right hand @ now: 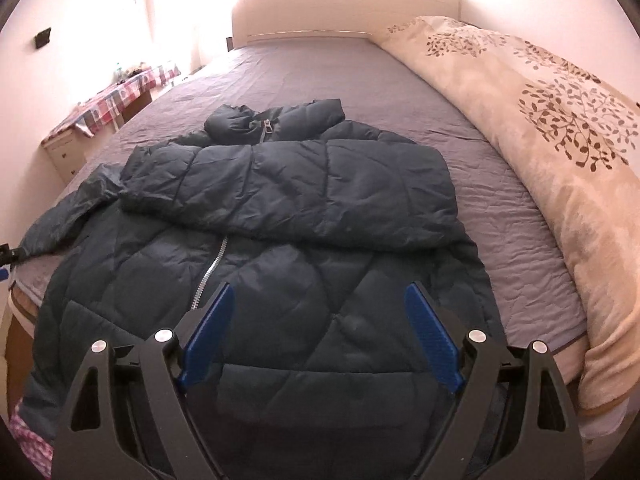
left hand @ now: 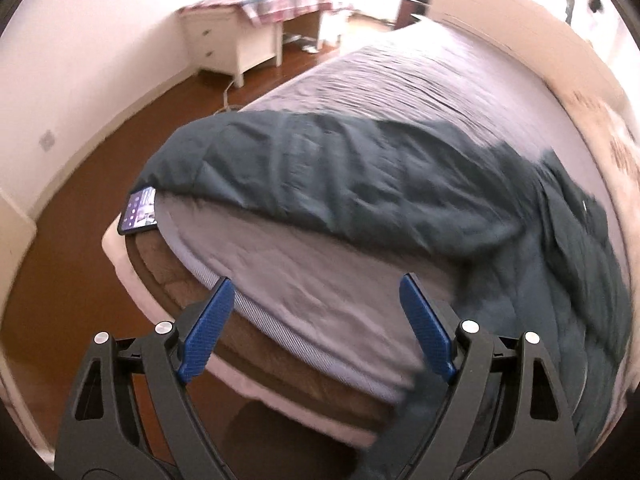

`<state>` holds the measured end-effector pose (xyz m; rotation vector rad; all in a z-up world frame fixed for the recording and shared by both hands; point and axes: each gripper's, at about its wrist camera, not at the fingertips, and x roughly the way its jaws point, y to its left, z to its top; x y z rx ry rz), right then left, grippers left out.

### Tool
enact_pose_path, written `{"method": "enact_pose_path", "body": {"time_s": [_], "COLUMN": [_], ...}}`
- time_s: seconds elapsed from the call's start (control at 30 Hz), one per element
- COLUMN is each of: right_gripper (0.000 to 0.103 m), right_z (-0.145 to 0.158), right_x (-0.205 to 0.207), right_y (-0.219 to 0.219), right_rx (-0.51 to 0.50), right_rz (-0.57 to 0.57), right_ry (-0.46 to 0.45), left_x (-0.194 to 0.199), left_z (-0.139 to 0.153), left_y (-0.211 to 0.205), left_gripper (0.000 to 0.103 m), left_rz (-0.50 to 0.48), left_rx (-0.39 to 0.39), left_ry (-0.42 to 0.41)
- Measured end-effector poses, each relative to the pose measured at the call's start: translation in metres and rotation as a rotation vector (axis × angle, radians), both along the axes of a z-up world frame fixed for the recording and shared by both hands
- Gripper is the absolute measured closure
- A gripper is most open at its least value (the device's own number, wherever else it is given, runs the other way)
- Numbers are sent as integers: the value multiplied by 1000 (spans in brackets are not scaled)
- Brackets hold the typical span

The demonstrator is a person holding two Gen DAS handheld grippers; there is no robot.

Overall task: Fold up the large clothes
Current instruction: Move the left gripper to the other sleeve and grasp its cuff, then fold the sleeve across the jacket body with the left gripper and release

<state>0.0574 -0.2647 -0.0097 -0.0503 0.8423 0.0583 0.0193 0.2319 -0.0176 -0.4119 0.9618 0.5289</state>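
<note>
A dark teal quilted puffer jacket [right hand: 288,216] lies front up on the bed's grey sheet [right hand: 328,80], collar at the far end, zip down the middle. Its right sleeve [right hand: 304,184] is folded across the chest. Its left sleeve [right hand: 68,212] stretches out to the left bed edge. My right gripper [right hand: 318,300] is open and empty, hovering over the jacket's lower front. In the left wrist view the outstretched sleeve [left hand: 340,172] runs across the bed corner. My left gripper [left hand: 316,300] is open and empty above the grey sheet [left hand: 320,272], just short of the sleeve.
A lit phone [left hand: 138,210] lies at the bed corner, partly under the sleeve cuff. A cream duvet with a leaf print [right hand: 540,128] runs along the bed's right side. A white desk with a checked cloth [left hand: 256,12] stands by the wall across brown floor [left hand: 80,248].
</note>
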Motion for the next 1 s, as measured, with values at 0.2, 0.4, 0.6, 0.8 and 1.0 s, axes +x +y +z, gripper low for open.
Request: {"method": "enact_pose_path", "body": {"time_s": [0.2, 0.4, 0.6, 0.8, 1.0], "right_gripper": [24, 24, 24, 24, 24], "right_z": [-8, -17, -23, -27, -21], "right_x": [10, 19, 26, 28, 24], "right_y": [1, 4, 6, 9, 5], "right_rx": [20, -3, -14, -10, -2], "right_rz": [12, 14, 15, 23, 24], "right_ry": [38, 77, 94, 113, 92], "left_x": [18, 33, 51, 49, 52], "left_z": [-28, -53, -54, -33, 34], "left_y": [48, 79, 91, 88, 53], "left_gripper": [25, 26, 72, 99, 100], "left_rz": [123, 238, 301, 289, 102], "left_rx": [-143, -258, -204, -143, 38], "left_ry": [4, -26, -12, -82, -211]}}
